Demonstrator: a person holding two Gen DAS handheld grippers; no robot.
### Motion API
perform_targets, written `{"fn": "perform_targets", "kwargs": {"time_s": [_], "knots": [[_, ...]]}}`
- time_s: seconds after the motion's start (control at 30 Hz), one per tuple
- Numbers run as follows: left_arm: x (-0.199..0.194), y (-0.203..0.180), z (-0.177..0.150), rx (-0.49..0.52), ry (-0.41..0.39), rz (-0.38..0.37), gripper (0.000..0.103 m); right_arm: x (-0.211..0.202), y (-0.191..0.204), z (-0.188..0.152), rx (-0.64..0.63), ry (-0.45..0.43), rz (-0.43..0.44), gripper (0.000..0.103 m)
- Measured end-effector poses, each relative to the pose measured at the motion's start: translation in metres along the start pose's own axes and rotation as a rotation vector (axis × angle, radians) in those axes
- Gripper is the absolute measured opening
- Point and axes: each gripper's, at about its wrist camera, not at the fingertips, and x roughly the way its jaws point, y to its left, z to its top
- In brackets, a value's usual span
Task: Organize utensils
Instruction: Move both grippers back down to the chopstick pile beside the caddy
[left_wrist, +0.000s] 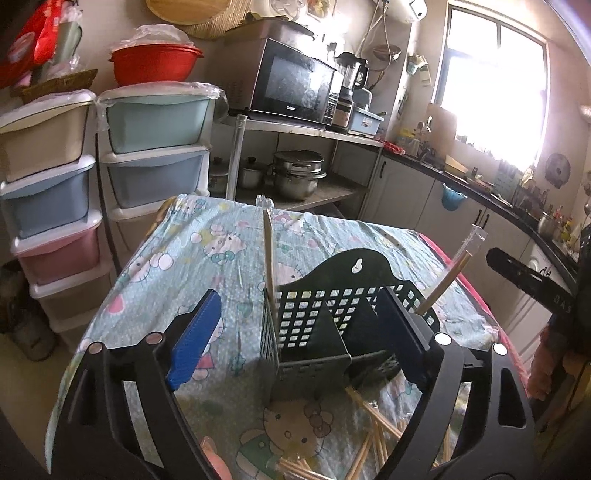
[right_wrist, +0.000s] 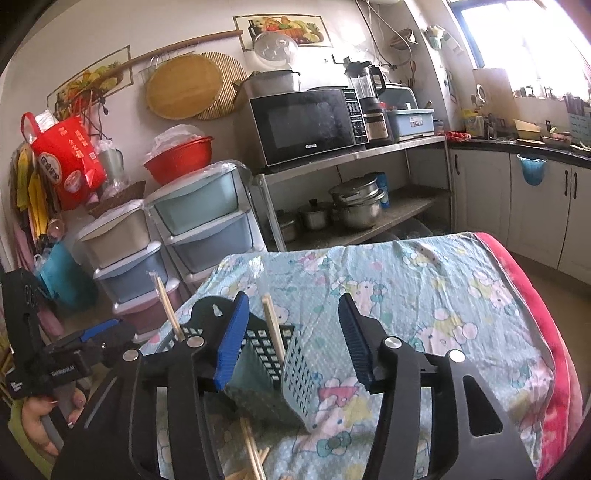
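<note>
A dark perforated utensil basket (left_wrist: 314, 325) with dividers stands on the cartoon-print tablecloth (left_wrist: 207, 251). One wrapped pair of chopsticks (left_wrist: 269, 254) stands upright in its left compartment, and another (left_wrist: 448, 277) leans out at its right end. Several loose chopsticks (left_wrist: 373, 439) lie on the cloth in front of the basket. My left gripper (left_wrist: 297, 299) is open wide, its blue pads either side of the basket without touching it. My right gripper (right_wrist: 292, 297) is open above the basket (right_wrist: 273, 384). The standing chopsticks (right_wrist: 274, 326) show between its pads, untouched.
Stacked plastic drawers (left_wrist: 155, 147) stand behind the table on the left. A metal shelf with a microwave (left_wrist: 295, 88) and pots (left_wrist: 299, 173) is behind them, and a kitchen counter (left_wrist: 480, 188) runs on the right. A red blanket edge (right_wrist: 532, 306) lines the table's right side.
</note>
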Motion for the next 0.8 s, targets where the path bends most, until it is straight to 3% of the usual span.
{"fn": "perform_targets", "kwargs": {"time_s": [0.07,0.37,0.8], "knots": [[-0.003,0.0,-0.002,-0.008,-0.005,-0.003,0.092,-0.003,0.0,-0.003,-0.001,0.003,0.002,0.053],[-0.019,-0.006,-0.013,-0.014,-0.021,-0.009,0.092,-0.021,0.003,-0.014,-0.011,0.005,0.01,0.06],[-0.026,-0.012,-0.039,-0.012,0.01,-0.012,0.092,-0.039,0.004,-0.035,-0.014,0.03,0.011,0.061]]}}
